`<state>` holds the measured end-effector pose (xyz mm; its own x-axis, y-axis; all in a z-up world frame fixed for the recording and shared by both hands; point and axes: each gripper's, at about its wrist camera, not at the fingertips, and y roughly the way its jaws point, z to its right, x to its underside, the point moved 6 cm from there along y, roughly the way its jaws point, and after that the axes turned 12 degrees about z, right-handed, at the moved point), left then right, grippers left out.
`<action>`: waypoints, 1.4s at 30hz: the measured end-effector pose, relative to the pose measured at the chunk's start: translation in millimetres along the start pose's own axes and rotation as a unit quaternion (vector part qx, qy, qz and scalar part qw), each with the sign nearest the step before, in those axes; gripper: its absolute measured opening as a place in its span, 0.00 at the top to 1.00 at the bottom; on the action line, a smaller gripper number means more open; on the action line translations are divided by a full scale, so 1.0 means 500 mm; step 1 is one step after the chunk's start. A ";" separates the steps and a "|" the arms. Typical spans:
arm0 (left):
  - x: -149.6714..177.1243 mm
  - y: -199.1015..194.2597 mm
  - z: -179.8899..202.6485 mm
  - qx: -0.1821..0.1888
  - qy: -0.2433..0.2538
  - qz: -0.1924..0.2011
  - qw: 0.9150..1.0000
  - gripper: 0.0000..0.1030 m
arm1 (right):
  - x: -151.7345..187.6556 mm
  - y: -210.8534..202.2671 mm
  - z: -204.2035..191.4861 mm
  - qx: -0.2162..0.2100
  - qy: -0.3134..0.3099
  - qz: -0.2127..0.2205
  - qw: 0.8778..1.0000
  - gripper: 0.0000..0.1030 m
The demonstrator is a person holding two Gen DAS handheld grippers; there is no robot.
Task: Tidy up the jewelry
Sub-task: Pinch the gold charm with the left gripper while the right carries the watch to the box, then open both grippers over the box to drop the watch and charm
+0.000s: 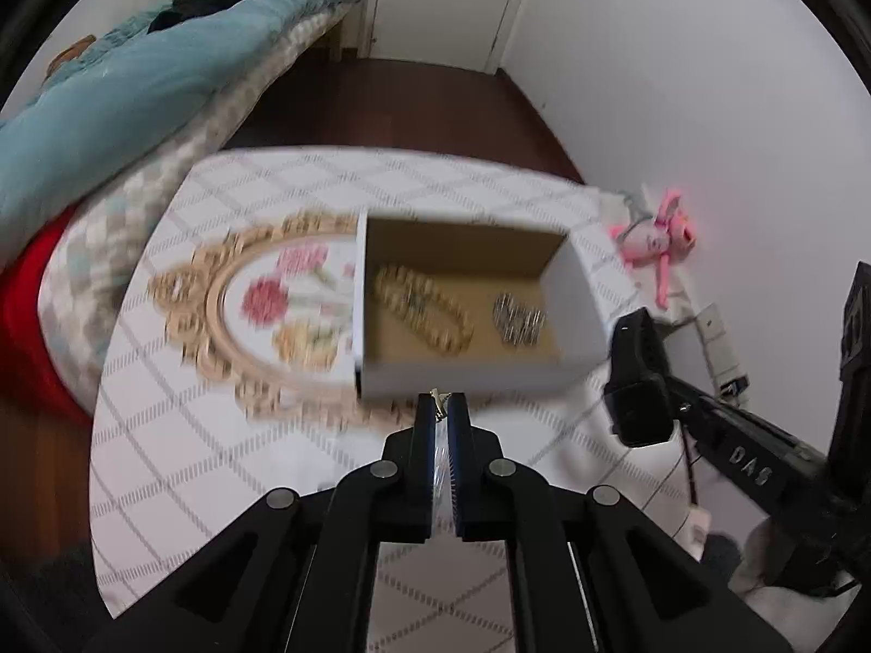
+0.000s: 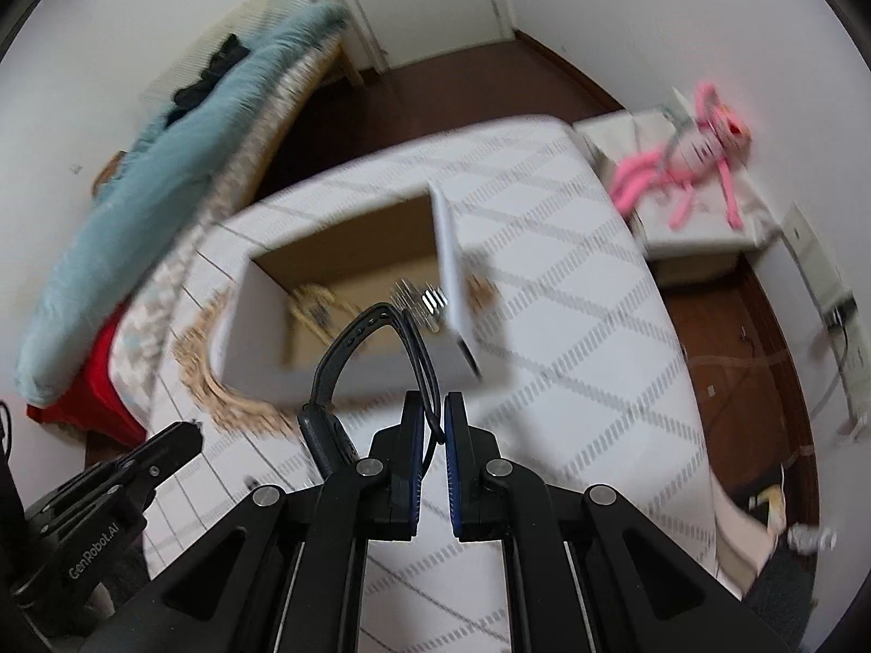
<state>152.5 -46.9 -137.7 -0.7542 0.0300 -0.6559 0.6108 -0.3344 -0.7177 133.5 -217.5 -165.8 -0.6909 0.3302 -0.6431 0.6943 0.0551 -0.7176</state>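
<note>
**Both grippers loaded beside the open jewelry box**

Filling most of both views is a table point(image 1: 179, 468) under a white cloth with a grey lattice print; both pictures are smeared by motion. On it lies an ornate gold-framed oval tray point(image 1: 261, 299) with painted flowers, and over that tray's right side sits the white cardboard box point(image 1: 577, 294), open at the top, brown inside. In the left wrist view the box lies just beyond the fingertips; in the right wrist view its near wall stands just ahead of the tips.

On the box floor a gold chain bracelet point(image 1: 424, 307) lies in an elongated loop toward the left, and a smaller silver piece point(image 1: 520, 318) lies near the right wall, apart from the bracelet.

The right gripper point(image 2: 434, 424) is clamped on the thin strap of a black smartwatch point(image 2: 332, 435); the strap arches up and forward toward the box, while the watch body hangs left of the fingers. In the left wrist view the same watch shows at the right, off the box's near right corner.

The left gripper point(image 1: 440, 408) has its pads nearly together, pinching a small metallic piece point(image 1: 437, 400) that pokes out at the tips; what it is cannot be told.

A pink plush toy point(image 2: 691, 158) lies on a white surface beyond the table.
</note>
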 end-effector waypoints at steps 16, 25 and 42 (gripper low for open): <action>-0.096 0.162 -0.012 -0.015 0.017 -0.082 0.996 0.91 | -0.079 0.187 -0.024 0.013 -0.055 -0.111 0.992 0.70; -0.098 0.152 -0.067 -0.082 0.027 -0.037 0.996 0.06 | -0.088 0.163 -0.024 0.045 -0.094 -0.091 0.990 0.17; -0.090 0.037 -0.090 -0.137 0.028 0.027 0.990 0.00 | -0.066 0.041 -0.027 0.080 -0.124 -0.018 0.989 0.01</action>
<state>208.4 -12.3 -132.1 -0.7092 0.0733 -0.7011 0.6977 -0.0698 -0.7130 173.3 -214.4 -155.5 -0.7566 0.0881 -0.6480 0.6413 -0.0940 -0.7615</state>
